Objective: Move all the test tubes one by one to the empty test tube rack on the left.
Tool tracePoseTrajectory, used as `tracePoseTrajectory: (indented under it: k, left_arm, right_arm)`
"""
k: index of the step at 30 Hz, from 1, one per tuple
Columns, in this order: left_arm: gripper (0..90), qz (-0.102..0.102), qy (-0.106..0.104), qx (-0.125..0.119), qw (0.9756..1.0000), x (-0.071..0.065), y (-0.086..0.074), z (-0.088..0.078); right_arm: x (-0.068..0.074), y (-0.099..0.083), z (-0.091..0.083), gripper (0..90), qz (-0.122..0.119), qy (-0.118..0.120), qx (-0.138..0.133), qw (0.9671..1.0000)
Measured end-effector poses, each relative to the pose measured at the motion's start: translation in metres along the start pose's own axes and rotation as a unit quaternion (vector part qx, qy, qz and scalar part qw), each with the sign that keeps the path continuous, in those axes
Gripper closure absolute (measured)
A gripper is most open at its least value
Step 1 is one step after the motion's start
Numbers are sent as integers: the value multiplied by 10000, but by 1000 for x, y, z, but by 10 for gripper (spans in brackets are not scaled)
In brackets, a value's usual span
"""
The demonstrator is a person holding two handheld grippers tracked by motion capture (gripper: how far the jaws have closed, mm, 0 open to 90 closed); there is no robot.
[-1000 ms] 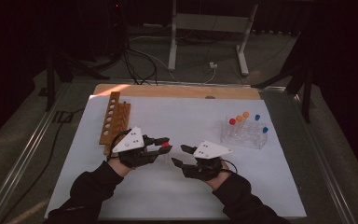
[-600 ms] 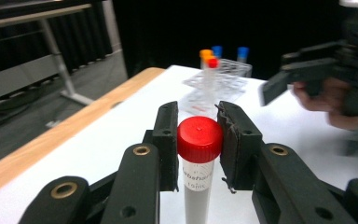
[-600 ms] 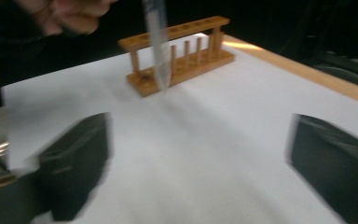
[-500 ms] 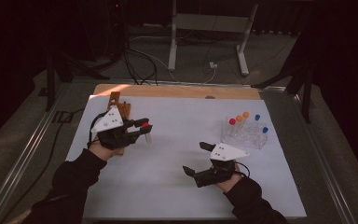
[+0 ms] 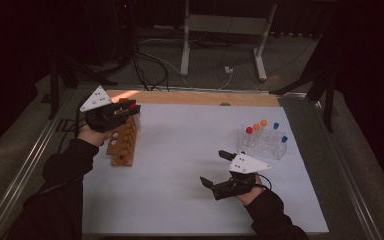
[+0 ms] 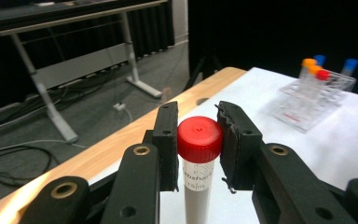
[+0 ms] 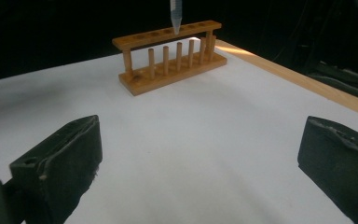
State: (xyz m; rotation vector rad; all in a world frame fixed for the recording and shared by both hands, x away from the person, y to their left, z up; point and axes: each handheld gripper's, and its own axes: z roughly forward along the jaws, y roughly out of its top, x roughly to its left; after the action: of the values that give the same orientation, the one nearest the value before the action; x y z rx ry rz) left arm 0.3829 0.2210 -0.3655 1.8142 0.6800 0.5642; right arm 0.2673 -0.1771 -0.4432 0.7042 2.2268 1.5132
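Observation:
My left gripper (image 5: 131, 108) is shut on a white tube with a red cap (image 6: 199, 139), held upright over the far end of the wooden rack (image 5: 122, 143). In the right gripper view the tube's pointed tip (image 7: 175, 21) hangs just above the wooden rack's (image 7: 172, 60) top row of holes. The left gripper's pads (image 6: 167, 140) press on the cap from both sides. My right gripper (image 5: 215, 168) rests low over the white mat at the front right. Its jaws have just been opening and stand wide apart, with nothing between them (image 7: 200, 163).
A clear plastic rack (image 5: 263, 144) with several colour-capped tubes stands at the right of the white mat (image 5: 180, 150); it also shows in the left gripper view (image 6: 314, 98). A wooden strip (image 5: 205, 98) runs along the mat's far edge. Table legs and cables lie beyond.
The left gripper carried the red-capped tube from the mat's middle to the back left, above the wooden rack. The right gripper drew away toward the front right and opened wide.

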Motion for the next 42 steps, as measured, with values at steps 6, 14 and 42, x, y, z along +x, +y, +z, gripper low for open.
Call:
tracePoseTrajectory:
  k: [6,14,42]
  left_arm:
    - [714,-136,411,-20,9991,29,7,3]
    - [714,-351,758,94,9965,66,7,12]
    - [713,-886,1536,260,9838,115,-36,47]
  right_arm:
    - [-2,0,-1,0,-112,-19,8,9999]
    - [0,2,-4,0,-88,47,-64,9999]
    - [1,-1,-4,0,-44,289,-47,9996]
